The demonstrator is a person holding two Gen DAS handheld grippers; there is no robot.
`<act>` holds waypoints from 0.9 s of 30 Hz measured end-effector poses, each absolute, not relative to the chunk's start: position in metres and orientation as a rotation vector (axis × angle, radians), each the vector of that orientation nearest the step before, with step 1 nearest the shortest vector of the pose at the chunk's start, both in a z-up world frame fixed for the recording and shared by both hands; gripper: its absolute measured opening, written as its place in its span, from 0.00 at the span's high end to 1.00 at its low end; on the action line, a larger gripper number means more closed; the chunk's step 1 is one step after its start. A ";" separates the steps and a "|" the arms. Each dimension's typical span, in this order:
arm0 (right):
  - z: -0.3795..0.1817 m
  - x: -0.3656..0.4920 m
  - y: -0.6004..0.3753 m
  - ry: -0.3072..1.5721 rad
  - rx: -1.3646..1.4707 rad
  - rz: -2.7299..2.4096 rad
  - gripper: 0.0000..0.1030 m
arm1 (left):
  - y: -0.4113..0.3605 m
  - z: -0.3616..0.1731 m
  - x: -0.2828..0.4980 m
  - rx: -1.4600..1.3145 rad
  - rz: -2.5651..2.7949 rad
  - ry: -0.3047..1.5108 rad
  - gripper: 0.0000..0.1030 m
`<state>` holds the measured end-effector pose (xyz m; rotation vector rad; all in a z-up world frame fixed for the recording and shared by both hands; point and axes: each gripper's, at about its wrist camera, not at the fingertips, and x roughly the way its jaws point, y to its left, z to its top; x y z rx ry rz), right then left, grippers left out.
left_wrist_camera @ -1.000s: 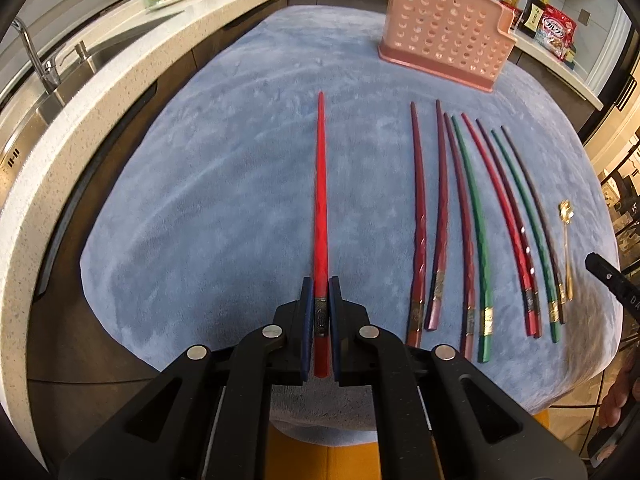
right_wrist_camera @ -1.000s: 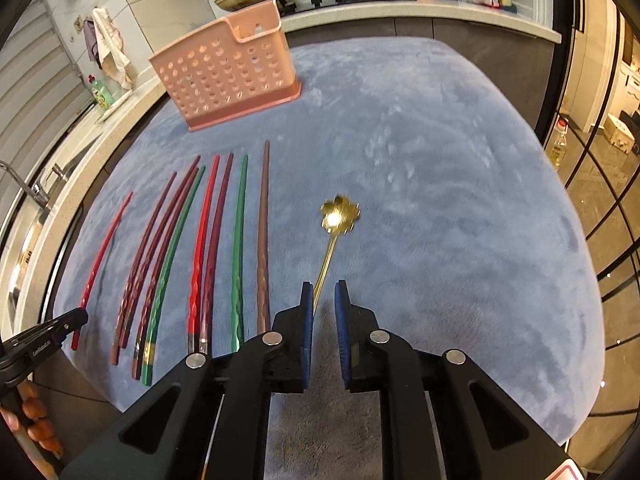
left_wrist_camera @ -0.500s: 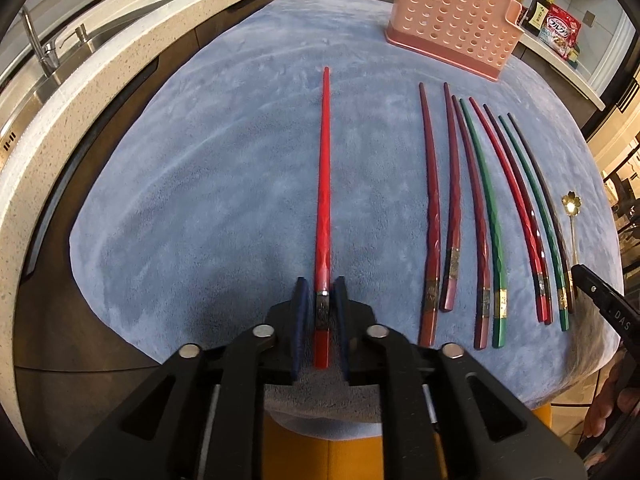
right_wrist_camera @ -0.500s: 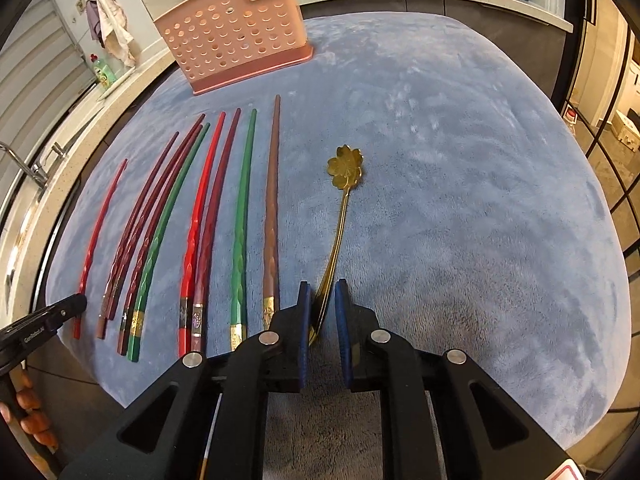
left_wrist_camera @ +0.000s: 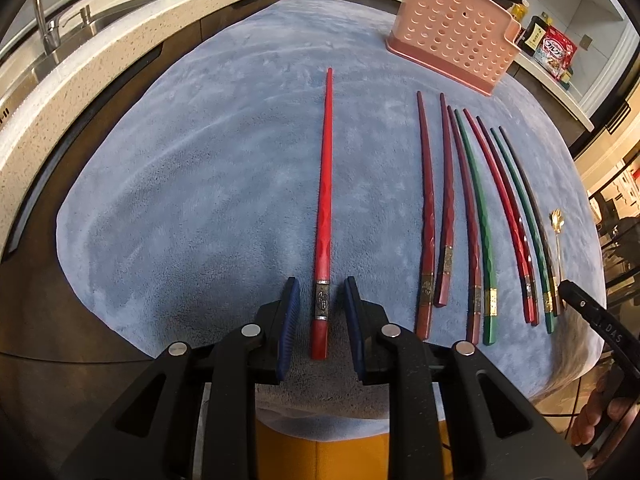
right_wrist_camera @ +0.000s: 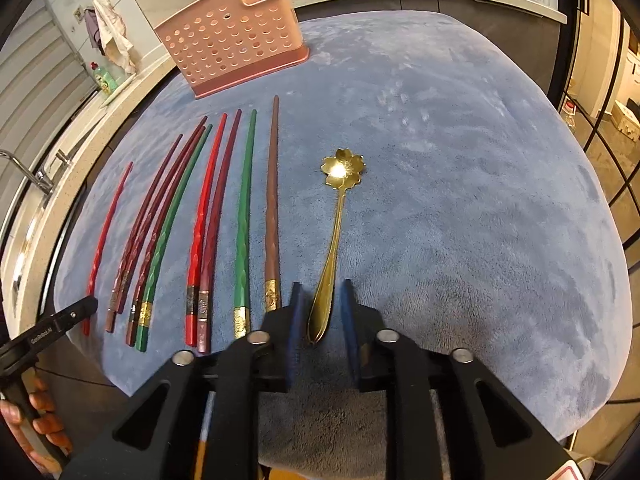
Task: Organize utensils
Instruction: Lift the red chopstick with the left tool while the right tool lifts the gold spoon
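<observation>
A bright red chopstick (left_wrist_camera: 325, 200) lies alone on the blue cloth (left_wrist_camera: 200, 200), its decorated end between the jaws of my left gripper (left_wrist_camera: 320, 284). The jaws stand open, and the pads are clear of it on both sides. To its right, several dark red, green and brown chopsticks (left_wrist_camera: 480, 208) lie side by side. In the right wrist view, a gold flower-bowl spoon (right_wrist_camera: 338, 216) lies to the right of that chopstick row (right_wrist_camera: 208, 216). The jaws of my right gripper (right_wrist_camera: 322, 284) are opening, with the spoon handle's end between them, untouched. A pink perforated holder (right_wrist_camera: 228, 48) stands at the far edge.
The cloth's front edge drops off just under both grippers. A stone counter with a sink and tap (left_wrist_camera: 44, 28) runs along the left. Bottles and snack packets (left_wrist_camera: 554, 50) sit on the back counter. A hand (right_wrist_camera: 40, 420) holds the left gripper at the lower left.
The left jaws were shut on the red chopstick a second ago and have let go of it. The right jaws have just spread wider around the spoon handle.
</observation>
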<state>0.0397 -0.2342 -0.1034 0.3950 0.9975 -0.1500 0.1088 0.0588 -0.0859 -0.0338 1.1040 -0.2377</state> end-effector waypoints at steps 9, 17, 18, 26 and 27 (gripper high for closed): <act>-0.107 0.031 -0.232 0.996 0.342 -0.172 0.90 | 0.061 -0.087 0.106 -0.015 -0.239 1.093 0.91; -0.096 0.022 -0.239 0.974 0.361 -0.190 0.90 | 0.068 -0.080 0.102 -0.036 -0.265 1.093 0.93; -0.094 0.021 -0.240 0.968 0.359 -0.193 0.90 | 0.069 -0.078 0.101 -0.040 -0.266 1.091 0.93; -0.065 0.016 -0.249 0.901 0.357 -0.218 0.90 | 0.077 -0.048 0.100 -0.064 -0.254 1.045 0.93; -0.064 0.017 -0.251 0.896 0.360 -0.221 0.91 | 0.079 -0.044 0.101 -0.068 -0.251 1.039 0.93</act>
